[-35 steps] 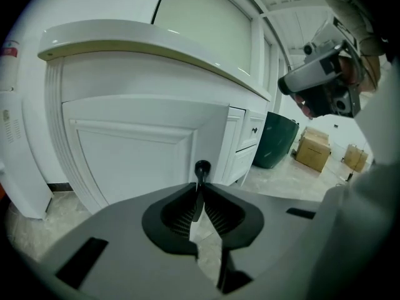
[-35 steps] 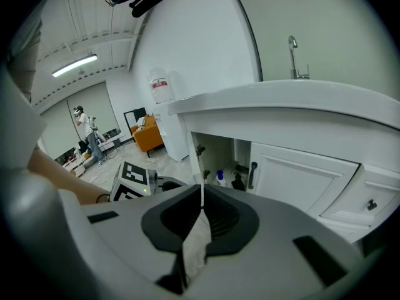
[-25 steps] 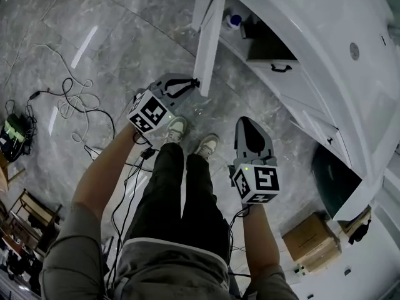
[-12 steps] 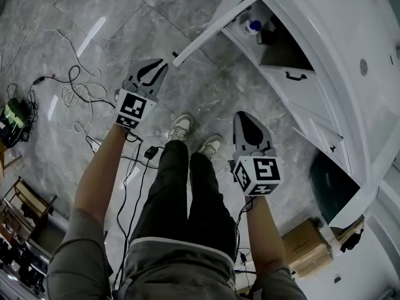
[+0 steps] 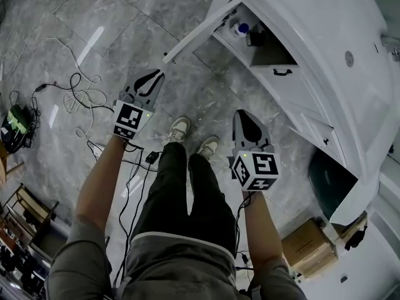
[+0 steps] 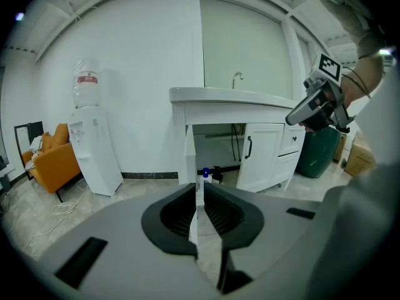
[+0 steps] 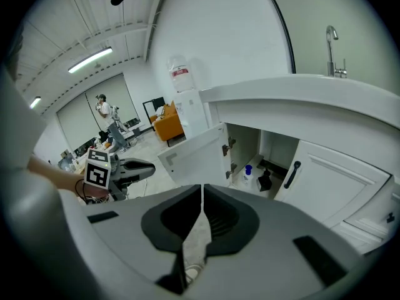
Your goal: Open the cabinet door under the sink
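Note:
The white cabinet door (image 5: pixel 203 27) under the sink counter (image 5: pixel 325 49) stands swung wide open over the floor. My left gripper (image 5: pixel 160 72) is at the door's free corner. In the left gripper view the door (image 6: pixel 189 161) shows edge-on and runs down between the jaws of that gripper (image 6: pixel 199 189), which are closing on it. My right gripper (image 5: pixel 245 114) hangs shut and empty above the floor, in front of the cabinet and apart from it. From the right gripper (image 7: pixel 201 187) I see the open door (image 7: pixel 194 158) and a blue-capped bottle (image 7: pixel 249 170) inside.
The neighbouring door (image 5: pixel 282 72) with a black handle is shut. Cables (image 5: pixel 75 92) trail over the floor at the left. A dark green bin (image 5: pixel 331 177) and a cardboard box (image 5: pixel 309 242) stand at the right. A water dispenser (image 6: pixel 94 142) stands left of the cabinet.
The door has swung further open to the left, and my left gripper has moved left and up with its edge. The right gripper has hardly shifted.

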Available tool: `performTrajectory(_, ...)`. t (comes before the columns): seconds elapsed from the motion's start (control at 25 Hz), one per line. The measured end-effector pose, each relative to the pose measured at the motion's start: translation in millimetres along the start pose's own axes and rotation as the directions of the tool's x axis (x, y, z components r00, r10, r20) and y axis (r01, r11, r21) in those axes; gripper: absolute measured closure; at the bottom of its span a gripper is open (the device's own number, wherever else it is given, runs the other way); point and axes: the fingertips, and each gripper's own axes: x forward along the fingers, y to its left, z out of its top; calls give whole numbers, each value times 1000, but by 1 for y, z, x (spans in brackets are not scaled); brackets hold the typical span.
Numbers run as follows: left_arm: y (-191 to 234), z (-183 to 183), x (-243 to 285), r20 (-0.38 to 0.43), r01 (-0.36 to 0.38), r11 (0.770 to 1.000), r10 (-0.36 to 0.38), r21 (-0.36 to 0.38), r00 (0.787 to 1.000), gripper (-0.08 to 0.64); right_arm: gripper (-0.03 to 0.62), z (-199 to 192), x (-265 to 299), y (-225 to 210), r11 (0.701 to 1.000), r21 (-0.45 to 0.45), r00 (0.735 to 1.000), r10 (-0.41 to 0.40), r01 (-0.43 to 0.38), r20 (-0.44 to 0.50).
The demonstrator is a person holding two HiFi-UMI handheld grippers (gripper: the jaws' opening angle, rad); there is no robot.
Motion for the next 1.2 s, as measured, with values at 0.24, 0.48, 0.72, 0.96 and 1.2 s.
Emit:
performTrajectory(0.24,-19,27,-6,-18,19,998,-20,-59,1000,529,560,22,-30,-12,999,6,998,-47,46,33)
performTrajectory(0.48,-33,84,-11,21,43,998,-43,-34,999,532,558,65,-64,-27,996,-23,992,-80,82,100)
performTrajectory(0.72,-44,151,-24,50,85,996,-87,27,995,532,560,109,-101,-35,990,-96,983,-88,104,160)
performTrajectory(0.96,-54,215,-43,85,111,993,-108,-32,991,540,560,147,-139,-32,987,-97,968,-101,126,228)
performTrajectory(1.2,-67,287,-64,158,121,993,-118,-7,980,541,560,185,-182,-27,983,-106,945,-109,148,309)
